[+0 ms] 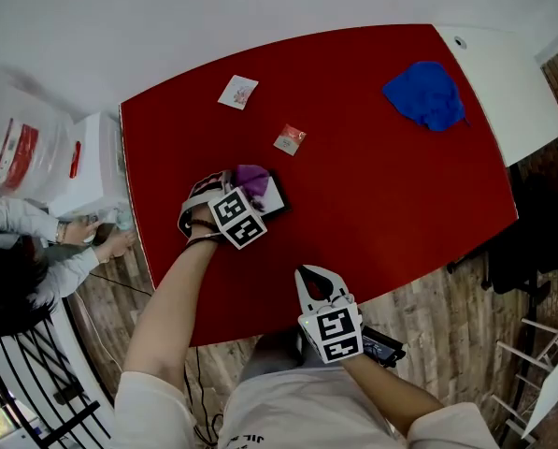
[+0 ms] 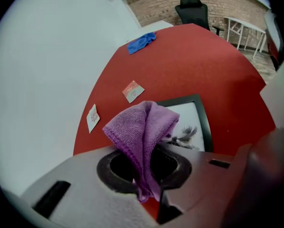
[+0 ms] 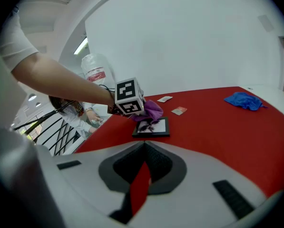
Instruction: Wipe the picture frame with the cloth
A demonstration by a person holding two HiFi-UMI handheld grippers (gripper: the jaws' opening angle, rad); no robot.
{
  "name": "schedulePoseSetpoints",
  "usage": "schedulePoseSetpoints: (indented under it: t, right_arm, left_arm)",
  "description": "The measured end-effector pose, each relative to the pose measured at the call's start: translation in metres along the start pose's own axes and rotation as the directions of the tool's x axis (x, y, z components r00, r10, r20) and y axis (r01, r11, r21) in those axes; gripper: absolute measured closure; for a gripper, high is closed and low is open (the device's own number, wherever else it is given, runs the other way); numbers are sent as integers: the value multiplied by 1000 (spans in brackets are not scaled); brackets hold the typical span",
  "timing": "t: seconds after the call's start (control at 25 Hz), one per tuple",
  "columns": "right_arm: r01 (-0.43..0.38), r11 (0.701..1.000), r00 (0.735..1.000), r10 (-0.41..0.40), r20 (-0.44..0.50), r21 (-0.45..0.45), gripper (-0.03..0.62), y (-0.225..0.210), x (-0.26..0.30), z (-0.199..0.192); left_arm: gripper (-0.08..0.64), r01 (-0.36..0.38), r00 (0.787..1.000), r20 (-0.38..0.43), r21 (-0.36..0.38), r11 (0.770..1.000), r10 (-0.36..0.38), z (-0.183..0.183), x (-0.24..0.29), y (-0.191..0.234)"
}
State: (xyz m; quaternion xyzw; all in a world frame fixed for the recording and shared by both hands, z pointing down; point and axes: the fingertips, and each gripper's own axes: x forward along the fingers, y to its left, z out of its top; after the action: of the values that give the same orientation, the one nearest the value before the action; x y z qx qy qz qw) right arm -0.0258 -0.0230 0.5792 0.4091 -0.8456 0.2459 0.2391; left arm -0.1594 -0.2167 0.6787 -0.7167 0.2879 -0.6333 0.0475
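My left gripper (image 2: 144, 177), clamped on the purple cloth (image 2: 142, 127), hovers over the picture frame's (image 2: 191, 114) near edge. The frame seems to run lengthwise ahead. My right gripper (image 3: 141, 175) sits well short of the frame, jaws together, empty.

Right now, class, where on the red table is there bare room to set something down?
Bare: the wide stretch of table between the picture frame and the blue cloth, down to the near edge. Crowded: round the frame, where the left gripper holds the purple cloth, with two packets beyond.
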Motion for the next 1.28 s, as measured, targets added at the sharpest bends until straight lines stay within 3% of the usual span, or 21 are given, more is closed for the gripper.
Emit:
schedulePoseSetpoints:
  t: [0.16,0.36,0.56,0.8,1.0,1.12,1.28]
  right_arm:
    - [0,1000,1000,0,1,14,588,-4,-1,-3]
    - [-7,1000,1000,7,0,26,588,-9,2,-3]
    - [-9,1000,1000,8,8,28,588,-14,4,2]
    - [-9,999,1000,9,5,32,588,-15,1,0]
    - [-4,999,1000,4,-8,37,588,-18,-4,-7]
    - [-2,999,1000,3,-11,40,588,-23,-6,-10]
    - [-1,999,1000,1,-11,43,588,-29,-6,-12]
  left_arm:
    - [497,25,1000,-15,40,999,-25,3,-3,-19]
    - [497,55,998,-16,108,993,-54,7,-24,-72]
    - [497,40,999,-23,175,984,-37,2,-34,-99]
    - [497,-2,1000,-31,99,995,5,10,-27,-50]
    - [497,16,998,-62,14,1000,-15,20,-4,-6]
    - [497,22,997,-75,20,1000,-21,26,1,0]
    - [497,49,996,-71,54,997,-45,30,-4,-22]
